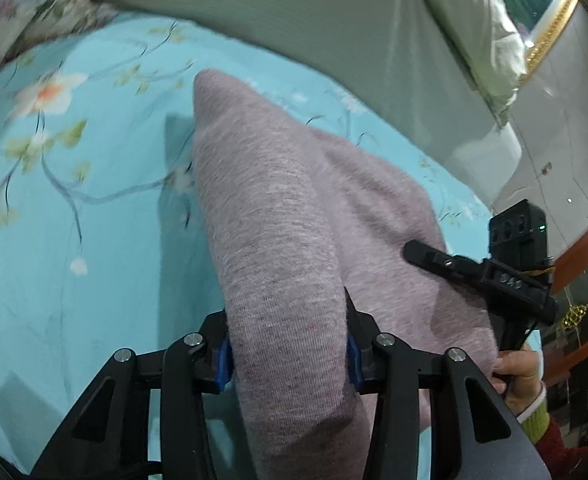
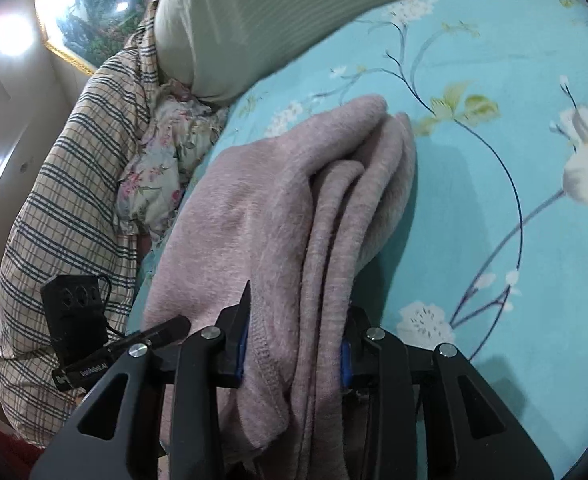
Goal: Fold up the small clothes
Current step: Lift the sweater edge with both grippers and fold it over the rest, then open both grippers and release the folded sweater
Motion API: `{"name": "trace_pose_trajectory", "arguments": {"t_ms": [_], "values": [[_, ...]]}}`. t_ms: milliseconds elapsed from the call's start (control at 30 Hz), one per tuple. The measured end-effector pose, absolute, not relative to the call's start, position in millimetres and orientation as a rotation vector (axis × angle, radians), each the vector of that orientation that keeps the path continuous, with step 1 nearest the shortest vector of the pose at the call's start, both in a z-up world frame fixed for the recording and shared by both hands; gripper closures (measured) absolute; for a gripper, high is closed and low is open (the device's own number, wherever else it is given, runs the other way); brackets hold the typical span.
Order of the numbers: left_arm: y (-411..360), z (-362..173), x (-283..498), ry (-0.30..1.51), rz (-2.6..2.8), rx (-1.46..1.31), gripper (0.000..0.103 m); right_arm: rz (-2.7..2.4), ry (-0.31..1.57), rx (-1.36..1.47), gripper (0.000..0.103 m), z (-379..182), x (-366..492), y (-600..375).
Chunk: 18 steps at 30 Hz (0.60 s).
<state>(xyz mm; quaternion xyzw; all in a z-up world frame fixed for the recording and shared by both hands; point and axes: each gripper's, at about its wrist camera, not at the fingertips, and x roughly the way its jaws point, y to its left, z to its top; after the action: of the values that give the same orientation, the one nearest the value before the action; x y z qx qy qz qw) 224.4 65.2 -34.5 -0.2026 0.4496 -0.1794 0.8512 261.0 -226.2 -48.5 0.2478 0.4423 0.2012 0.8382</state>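
Pink knit garment (image 1: 278,216) is bunched between both tongs above the turquoise floral bedsheet (image 1: 94,208). Left tongs (image 1: 288,356) are clamped on a thick fold; right tongs (image 2: 294,354) pinch several layered edges. Plaid bedding (image 2: 62,208) lies left of the right tongs.

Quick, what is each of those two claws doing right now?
Left gripper: closed on the pinkish knit garment.
Right gripper: closed on a bunched edge of the same garment.
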Motion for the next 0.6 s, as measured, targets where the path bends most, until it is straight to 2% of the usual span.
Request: {"name": "trace_pose_trajectory", "arguments": {"t_ms": [133,167,367,533,567,600], "values": [[60.2,-47.9,222.8,0.969,-0.346,-0.425,0.047,0.394,0.961,0.524,0.055,-53.4,258.3,-227.5],[60.9,-48.3,221.8,0.969,-0.346,-0.427,0.045,0.381,0.965,0.524,0.05,-52.5,257.2,-228.5],[65.3,-32.4,208.0,0.955,-0.32,-0.381,0.042,0.289,0.946,0.469,0.031,-28.6,243.9,-237.1],[75.3,-3.0,185.9,0.843,-0.285,-0.297,0.05,0.24,0.83,0.413,0.031,5.1,238.0,-240.6],[75.0,2.7,182.4,0.819,-0.301,-0.297,0.054,0.249,0.813,0.402,0.035,10.0,240.5,-237.5],[75.3,5.3,180.2,0.809,-0.324,-0.3,0.059,0.252,0.812,0.391,0.045,12.5,244.4,-233.2]]}}
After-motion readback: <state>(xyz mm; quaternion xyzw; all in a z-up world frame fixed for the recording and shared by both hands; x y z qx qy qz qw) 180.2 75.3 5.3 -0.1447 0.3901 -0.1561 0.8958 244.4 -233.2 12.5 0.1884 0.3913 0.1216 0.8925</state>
